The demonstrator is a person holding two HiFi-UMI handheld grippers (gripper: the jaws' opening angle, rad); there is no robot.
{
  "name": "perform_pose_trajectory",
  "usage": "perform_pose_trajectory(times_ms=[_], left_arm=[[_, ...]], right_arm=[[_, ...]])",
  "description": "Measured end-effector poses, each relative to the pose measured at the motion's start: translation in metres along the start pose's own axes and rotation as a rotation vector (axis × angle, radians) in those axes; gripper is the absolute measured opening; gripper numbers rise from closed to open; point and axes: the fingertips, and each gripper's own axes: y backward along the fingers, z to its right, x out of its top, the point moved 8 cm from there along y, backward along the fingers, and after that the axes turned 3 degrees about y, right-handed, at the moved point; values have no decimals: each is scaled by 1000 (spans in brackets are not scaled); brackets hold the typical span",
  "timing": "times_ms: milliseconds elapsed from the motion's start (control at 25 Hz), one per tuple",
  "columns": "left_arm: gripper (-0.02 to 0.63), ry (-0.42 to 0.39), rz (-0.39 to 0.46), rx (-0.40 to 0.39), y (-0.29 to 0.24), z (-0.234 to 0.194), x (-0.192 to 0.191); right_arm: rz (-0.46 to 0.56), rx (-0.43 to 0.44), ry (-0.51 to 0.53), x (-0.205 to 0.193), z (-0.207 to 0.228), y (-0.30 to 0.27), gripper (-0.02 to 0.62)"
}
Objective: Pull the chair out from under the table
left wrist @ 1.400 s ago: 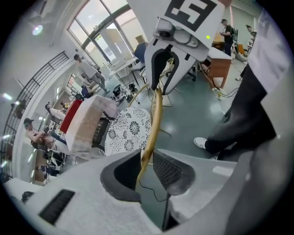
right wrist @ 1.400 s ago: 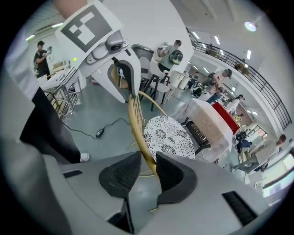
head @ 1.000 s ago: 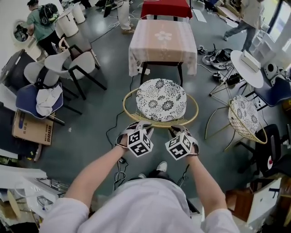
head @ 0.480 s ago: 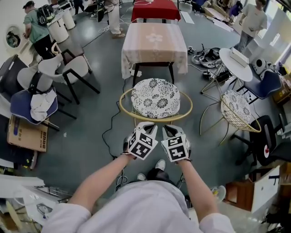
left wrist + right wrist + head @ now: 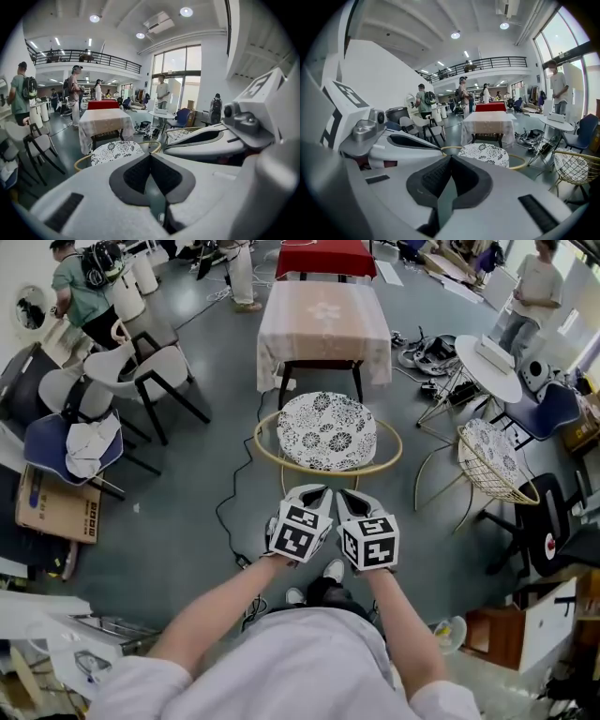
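Hovering short of the floral-cushioned chair [image 5: 327, 432], seemingly pulled clear of the table [image 5: 323, 320]; left gripper [image 5: 313, 492] and right gripper [image 5: 349, 495] just shut, empty.

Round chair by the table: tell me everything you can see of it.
The chair has a round white cushion with black flower print, ringed by a wider yellowish hoop on thin legs, metal by its look. It stands upright on the floor before the cloth-covered table, seat out from under it. The left gripper and right gripper are short of it, not touching.
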Motion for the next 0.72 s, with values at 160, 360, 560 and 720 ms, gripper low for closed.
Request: perform_pose_trajectory(times_ms=[160, 360, 560, 720], left_arm=[[6, -14, 24, -1, 6, 1, 1], [6, 0, 30, -4, 9, 3, 4], [6, -9, 20, -3, 11, 3, 2], [6, -7, 15, 3, 11, 1, 2]], right_arm=[[9, 2, -5, -1, -6, 1, 2], [6, 11, -18, -1, -8, 2, 2], [6, 14, -12, 1, -10, 2, 2], [2, 17, -10, 2, -11, 1, 2]])
